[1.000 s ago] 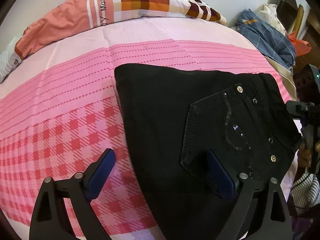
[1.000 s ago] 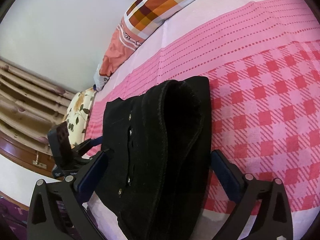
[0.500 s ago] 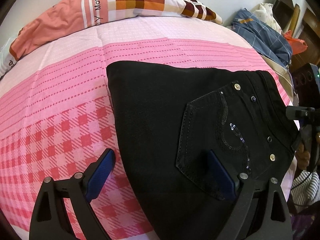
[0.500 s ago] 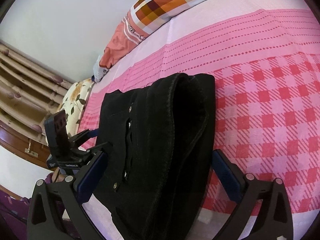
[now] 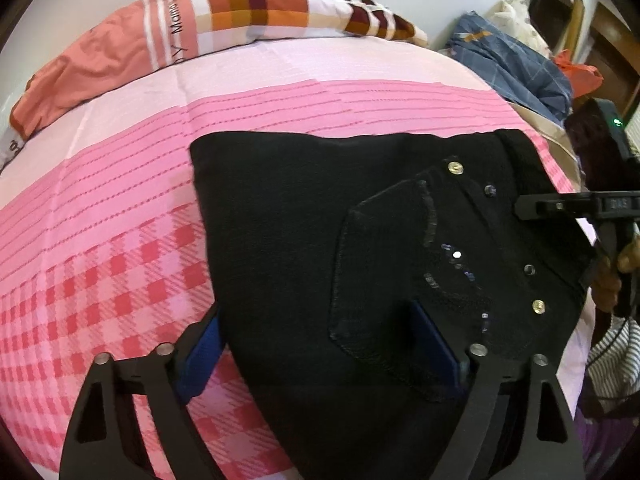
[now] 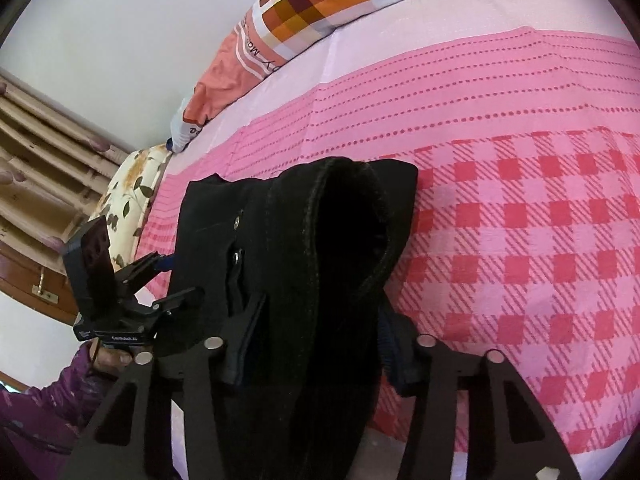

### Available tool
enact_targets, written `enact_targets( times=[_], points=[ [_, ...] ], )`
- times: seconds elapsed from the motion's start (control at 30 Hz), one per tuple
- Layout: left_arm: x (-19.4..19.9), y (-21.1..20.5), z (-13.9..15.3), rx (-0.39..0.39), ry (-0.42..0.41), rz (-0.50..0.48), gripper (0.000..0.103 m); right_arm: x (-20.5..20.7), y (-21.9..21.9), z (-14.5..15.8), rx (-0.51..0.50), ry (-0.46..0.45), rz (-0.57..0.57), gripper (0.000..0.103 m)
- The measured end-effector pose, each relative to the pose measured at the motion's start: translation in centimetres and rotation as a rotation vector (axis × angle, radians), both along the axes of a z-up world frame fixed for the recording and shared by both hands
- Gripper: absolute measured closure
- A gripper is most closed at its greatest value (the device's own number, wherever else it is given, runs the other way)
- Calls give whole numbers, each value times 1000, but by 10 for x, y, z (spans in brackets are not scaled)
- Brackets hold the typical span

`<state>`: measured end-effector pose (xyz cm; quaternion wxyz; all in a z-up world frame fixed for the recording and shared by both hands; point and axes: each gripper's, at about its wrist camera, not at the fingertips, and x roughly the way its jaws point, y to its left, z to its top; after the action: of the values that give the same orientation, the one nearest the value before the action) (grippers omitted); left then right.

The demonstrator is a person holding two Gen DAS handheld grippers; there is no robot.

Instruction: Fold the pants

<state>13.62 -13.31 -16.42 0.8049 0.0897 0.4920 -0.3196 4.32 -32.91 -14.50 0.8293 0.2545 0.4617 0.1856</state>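
Left wrist view: my left hand-held gripper (image 5: 320,344) stands wide, its blue pads straddling the near edge of the folded black denim pants (image 5: 360,240), gripping nothing I can confirm. The pants lie on the pink checked bedsheet (image 5: 100,220), rear pocket up. My right hand-held gripper (image 6: 316,344) has narrowed onto the thick folded waistband end, both pads pressing the cloth.
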Motion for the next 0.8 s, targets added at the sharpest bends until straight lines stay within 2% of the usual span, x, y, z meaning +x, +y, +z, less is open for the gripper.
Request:
enact_targets(
  times=[0.03,0.13,0.2,0.23,0.3,0.33,0.47,0.53,0.6,0.63,0.67,0.7,0.8],
  points=[
    [0,0,1,-5,-3,-6,22,0,-1,0,14,1,-2,63],
    [2,4,3,-33,6,1,32,0,-4,0,35,1,-5,68],
    [6,10,4,-50,24,11,37,0,-5,-1,37,2,-1,68],
    [7,11,4,-51,31,10,38,0,-5,-1,29,9,1,61],
    [6,10,5,-39,34,6,38,1,-5,0,22,9,0,56],
    [6,9,6,-34,31,3,38,1,-5,0,13,10,2,50],
    [6,10,5,-34,42,-2,37,1,-4,0,25,16,35,43],
    [8,10,2,-45,61,-1,30,3,-1,1,35,16,44,35],
    [7,8,1,-46,65,-20,23,7,10,4,1,11,57,34],
    [6,5,0,-35,61,-28,21,7,17,6,-36,-2,67,38],
    [5,0,0,-16,52,-32,20,8,25,7,-64,-5,81,46],
    [4,-3,1,-9,45,-30,20,8,27,5,-54,1,77,60],
    [0,-3,2,-20,27,-22,22,6,23,4,-1,-4,60,66]
  ],
)
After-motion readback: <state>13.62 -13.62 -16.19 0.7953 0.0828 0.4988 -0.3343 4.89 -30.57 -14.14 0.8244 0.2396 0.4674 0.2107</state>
